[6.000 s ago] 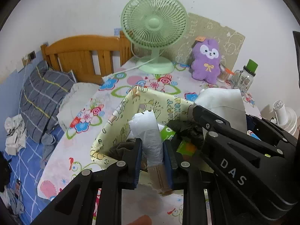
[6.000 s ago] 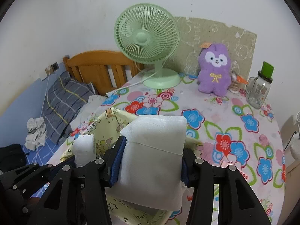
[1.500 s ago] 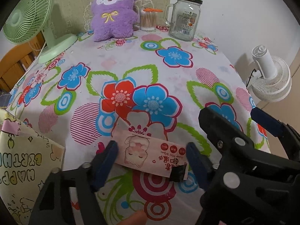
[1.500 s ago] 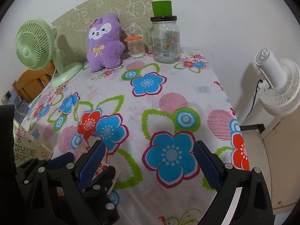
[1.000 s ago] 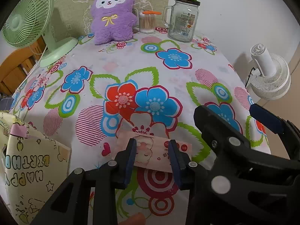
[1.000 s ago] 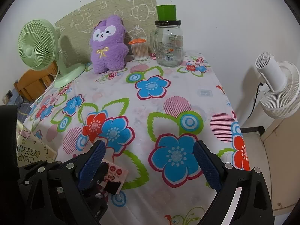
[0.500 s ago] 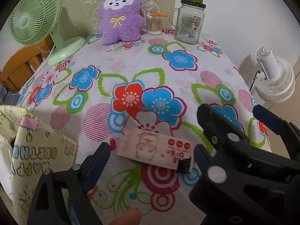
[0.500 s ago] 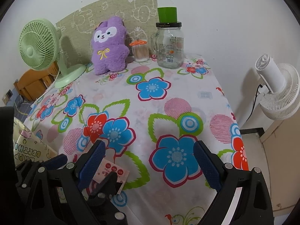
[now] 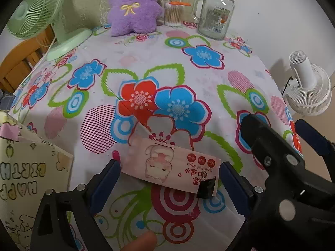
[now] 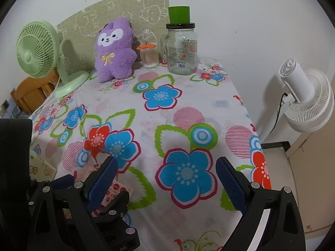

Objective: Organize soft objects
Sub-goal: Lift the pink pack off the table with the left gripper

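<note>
A pink mini-wipes pack (image 9: 171,167) with a cartoon cat lies flat on the flowered tablecloth (image 9: 167,67). My left gripper (image 9: 169,182) is open and straddles the pack, its blue pads (image 9: 106,179) just off each end. In the right wrist view the pack (image 10: 118,189) peeks out behind the left gripper's body. My right gripper (image 10: 167,179) hangs open over a blue flower, with nothing between its fingers. A purple plush (image 9: 134,6) sits at the table's far edge. The yellow birthday bag (image 9: 31,177) stands at the near left.
Along the back stand a green desk fan (image 10: 37,50), a cotton-swab pot (image 10: 148,56) and a glass mug jar (image 10: 182,50) with a green lid. A white fan (image 10: 303,100) stands off the table's right edge. A wooden bed frame (image 9: 18,62) lies beyond the left edge.
A second ago my left gripper was shut on the wipes pack. Its jaws have since spread wide and the pack rests on the cloth. The right gripper has stayed put.
</note>
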Tool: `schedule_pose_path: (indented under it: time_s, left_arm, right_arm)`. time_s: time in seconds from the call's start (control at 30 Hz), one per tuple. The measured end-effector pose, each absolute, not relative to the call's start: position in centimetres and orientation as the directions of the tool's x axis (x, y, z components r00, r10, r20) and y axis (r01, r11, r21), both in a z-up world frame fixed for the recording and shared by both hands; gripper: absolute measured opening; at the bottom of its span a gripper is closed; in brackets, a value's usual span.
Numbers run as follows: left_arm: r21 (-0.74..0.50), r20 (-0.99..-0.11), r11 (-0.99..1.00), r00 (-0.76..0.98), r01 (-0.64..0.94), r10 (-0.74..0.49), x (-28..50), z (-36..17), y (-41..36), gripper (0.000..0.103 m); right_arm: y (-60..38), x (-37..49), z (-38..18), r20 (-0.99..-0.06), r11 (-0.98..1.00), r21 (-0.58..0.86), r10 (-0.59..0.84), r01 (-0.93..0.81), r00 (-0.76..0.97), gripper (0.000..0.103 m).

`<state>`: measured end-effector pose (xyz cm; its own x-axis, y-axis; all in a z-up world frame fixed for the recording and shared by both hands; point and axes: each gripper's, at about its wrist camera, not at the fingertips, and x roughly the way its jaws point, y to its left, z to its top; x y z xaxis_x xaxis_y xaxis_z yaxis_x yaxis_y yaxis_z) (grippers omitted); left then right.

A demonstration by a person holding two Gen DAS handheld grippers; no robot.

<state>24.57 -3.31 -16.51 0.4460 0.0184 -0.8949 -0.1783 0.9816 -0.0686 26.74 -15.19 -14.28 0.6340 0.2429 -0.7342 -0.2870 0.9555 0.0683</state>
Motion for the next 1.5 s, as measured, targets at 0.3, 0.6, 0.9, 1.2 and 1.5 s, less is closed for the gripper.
schedule_pose_path:
  time_s: [0.3,0.6,0.9,1.2,1.5]
  left_arm:
    - [-0.058,-0.903,0.985,0.429,-0.161,0.017,25.0,-17.0,-3.4,0.096]
    - [-0.044,-0.905,0.989,0.425,-0.141,0.021,25.3,-17.3,-3.7,0.103]
    - [-0.032,-0.906,0.989,0.422,-0.147,0.033,25.7,-17.5,-3.9,0.102]
    - [-0.044,-0.896,0.991,0.443,-0.130,0.018,25.4,-16.9,-3.6,0.090]
    - [-0.019,-0.879,0.996,0.476,-0.089,0.026,24.6,-15.4,-4.1,0.052]
  right_arm:
    - [-15.6,26.8,-14.7,-0.741,0.959,0.082,0.241,-0.271,0.627,0.096]
    - [-15.8,27.0,-15.1,-0.747,0.962,0.080,0.231,-0.261,0.623,0.096]
    - [-16.1,27.3,-15.3,-0.748,0.965,0.086,0.228,-0.249,0.623,0.096]
    - [-15.6,27.1,-14.8,-0.740,0.960,0.099,0.247,-0.262,0.626,0.096]
    - [-15.3,26.5,-14.0,-0.730,0.959,0.091,0.247,-0.268,0.637,0.096]
